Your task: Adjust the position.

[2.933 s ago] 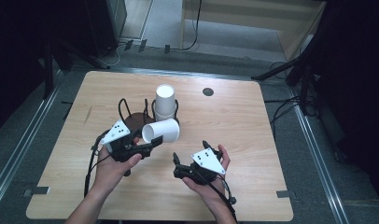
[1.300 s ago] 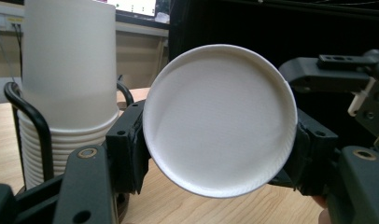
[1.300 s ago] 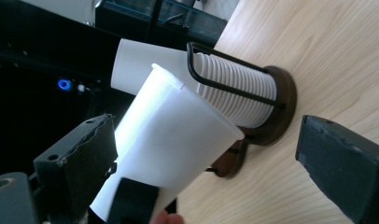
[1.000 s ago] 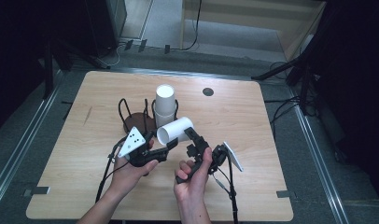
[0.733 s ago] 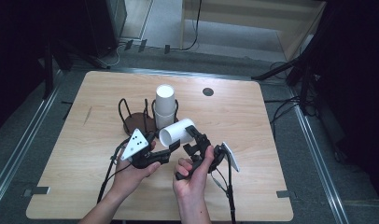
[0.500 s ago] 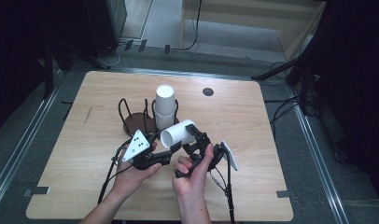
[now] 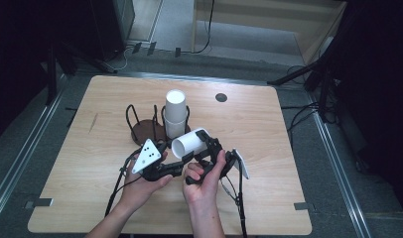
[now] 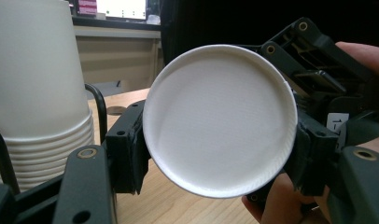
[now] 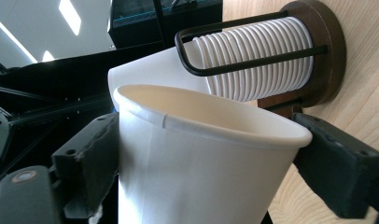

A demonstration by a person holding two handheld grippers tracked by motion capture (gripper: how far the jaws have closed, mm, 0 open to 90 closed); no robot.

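A white paper cup (image 7: pixel 189 144) lies on its side just above the table, in front of the holder. My left gripper (image 7: pixel 178 161) is shut on its base end; in the left gripper view the round cup bottom (image 8: pixel 220 140) sits between my pads (image 8: pixel 127 144). My right gripper (image 7: pixel 209 146), turned on its side in the hand, is shut on the cup near its rim. In the right gripper view the cup wall (image 9: pixel 197 172) fills the gap between the two jaws.
A tall stack of white cups (image 7: pixel 174 111) stands in a brown wire-loop holder (image 7: pixel 140 131) just behind the grippers; its second slot holds nothing. The stack (image 8: pixel 38 93) is close on the left. A dark round hole (image 7: pixel 221 97) marks the table's far side.
About three seconds ago only my left gripper held the cup and my right gripper was apart at the right. The right has since swung in, rolled over and closed on the cup.
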